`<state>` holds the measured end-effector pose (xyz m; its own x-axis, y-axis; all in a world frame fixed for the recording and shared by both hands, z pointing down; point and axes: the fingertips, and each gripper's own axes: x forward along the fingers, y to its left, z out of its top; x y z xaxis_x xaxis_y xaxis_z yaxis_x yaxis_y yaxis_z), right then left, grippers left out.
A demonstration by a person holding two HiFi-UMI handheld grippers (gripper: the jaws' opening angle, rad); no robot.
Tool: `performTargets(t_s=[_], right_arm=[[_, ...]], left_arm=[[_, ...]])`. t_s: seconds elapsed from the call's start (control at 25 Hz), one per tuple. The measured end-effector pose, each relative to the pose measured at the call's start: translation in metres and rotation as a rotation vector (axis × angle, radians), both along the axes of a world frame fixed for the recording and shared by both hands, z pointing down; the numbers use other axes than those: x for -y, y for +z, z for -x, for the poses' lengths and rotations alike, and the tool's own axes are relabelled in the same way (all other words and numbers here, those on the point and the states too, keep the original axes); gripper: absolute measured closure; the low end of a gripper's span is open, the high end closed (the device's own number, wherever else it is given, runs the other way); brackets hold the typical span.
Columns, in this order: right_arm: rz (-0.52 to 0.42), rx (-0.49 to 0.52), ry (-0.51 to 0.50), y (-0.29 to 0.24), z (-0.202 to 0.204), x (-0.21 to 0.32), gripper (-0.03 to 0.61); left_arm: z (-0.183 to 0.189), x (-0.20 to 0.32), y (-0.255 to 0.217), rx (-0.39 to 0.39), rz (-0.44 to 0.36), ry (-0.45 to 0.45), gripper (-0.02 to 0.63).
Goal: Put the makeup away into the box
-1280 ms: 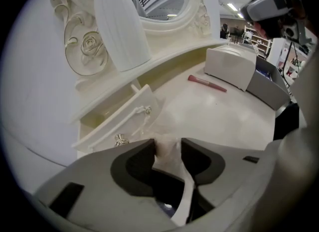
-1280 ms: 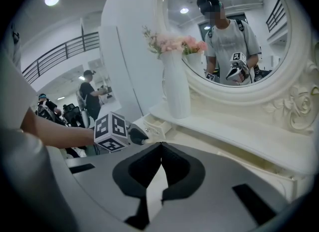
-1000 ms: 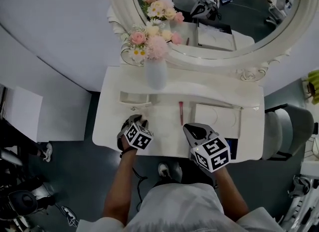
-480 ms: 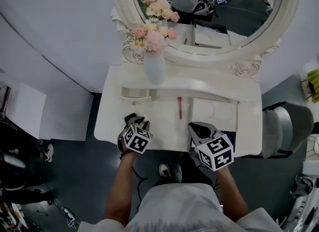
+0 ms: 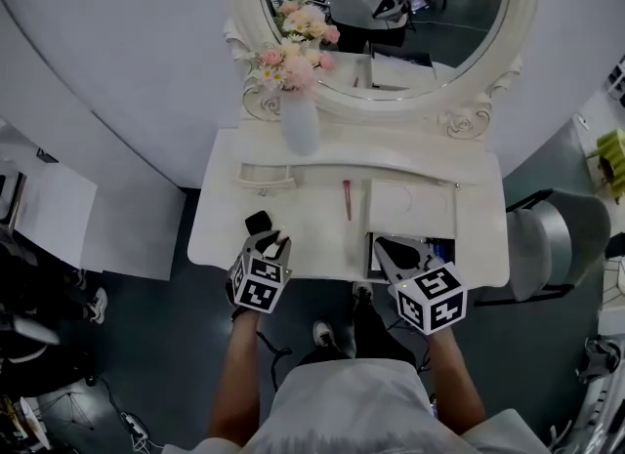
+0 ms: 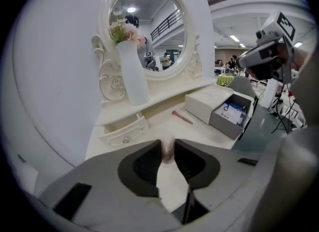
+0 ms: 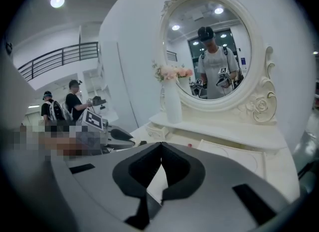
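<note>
No readable text, no labels, no brands, no numbers

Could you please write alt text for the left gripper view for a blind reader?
The left gripper, its fingers having just been closing, pinches a small pale item over a white table; a pink stick and an open box lie beyond.

A small, pale, see-through makeup piece (image 6: pixel 167 152) sits pinched between the jaws of my left tongs (image 6: pixel 168 145), which have just been closing on it. 1 slim pink stick (image 5: pixel 346 198) lies flat on the counter (image 5: pixel 312 239), just left of the white box (image 5: pixel 410 210). The box's grey inner tray (image 6: pixel 233 121) stands pulled out, with something blue inside.
</note>
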<state>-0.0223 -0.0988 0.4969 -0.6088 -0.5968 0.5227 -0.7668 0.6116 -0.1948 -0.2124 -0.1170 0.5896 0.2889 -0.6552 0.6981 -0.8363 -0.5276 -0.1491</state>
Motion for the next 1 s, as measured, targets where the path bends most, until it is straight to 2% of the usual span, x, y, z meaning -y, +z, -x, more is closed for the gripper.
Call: performTargets(t_s=[0.28,0.44,0.76,1.0], right_arm=[[-0.028,0.017,0.076,-0.013,-0.023,-0.025,0.578],[-0.055,-0.031,0.108,-0.017,-0.039,-0.039,0.578],[-0.060,-0.027,0.220,-0.023,-0.085,-0.057,0.578],[-0.073,-0.095,0.294,-0.023,-0.134,-0.063,0.578]], left_arm=[[-0.022,-0.021,-0.039,-0.071,-0.075,0.027,0.509],[-0.037,-0.028,-0.060,-0.101,-0.108,0.057,0.509],[-0.091,-0.033,-0.074,-0.155,-0.140,0.196,0.509],[-0.150,-0.028,-0.082,-0.199,-0.145,0.296,0.509]])
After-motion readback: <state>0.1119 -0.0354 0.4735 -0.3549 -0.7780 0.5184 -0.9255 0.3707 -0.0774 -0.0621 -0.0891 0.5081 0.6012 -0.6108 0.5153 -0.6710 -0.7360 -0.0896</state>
